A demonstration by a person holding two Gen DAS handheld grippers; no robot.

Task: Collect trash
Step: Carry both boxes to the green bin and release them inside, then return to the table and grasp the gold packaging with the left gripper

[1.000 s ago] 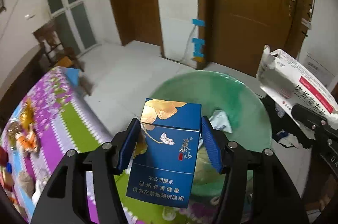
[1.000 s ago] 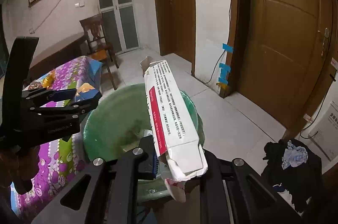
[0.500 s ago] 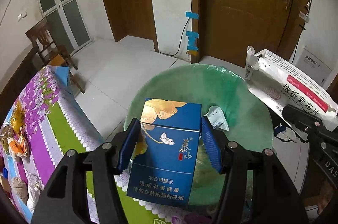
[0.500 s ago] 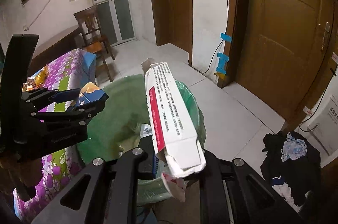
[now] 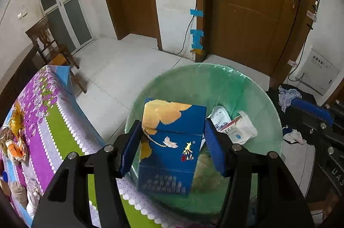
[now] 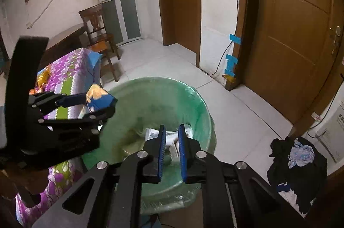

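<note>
Glossy card, thin plastic, dark wood

The cigarette pack [image 5: 172,144] is glossy printed card, blurred at its lower edge. Behind it, the bin [image 5: 268,103] wears a thin, crinkled, translucent green plastic liner; the white carton [image 5: 240,129] inside looks like matt card. Beside the bin, the tablecloth [image 5: 49,111] is patterned, lace-edged. Doors [image 5: 258,6] beyond are smooth, satin brown wood.

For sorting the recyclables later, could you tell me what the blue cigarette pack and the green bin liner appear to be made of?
Blue cigarette pack: apparently glossy printed cardboard, judging by crisp folded edges, gold artwork and a slight sheen. Green bin liner: probably thin translucent plastic film; it wrinkles at the rim and light shows through it.
</note>
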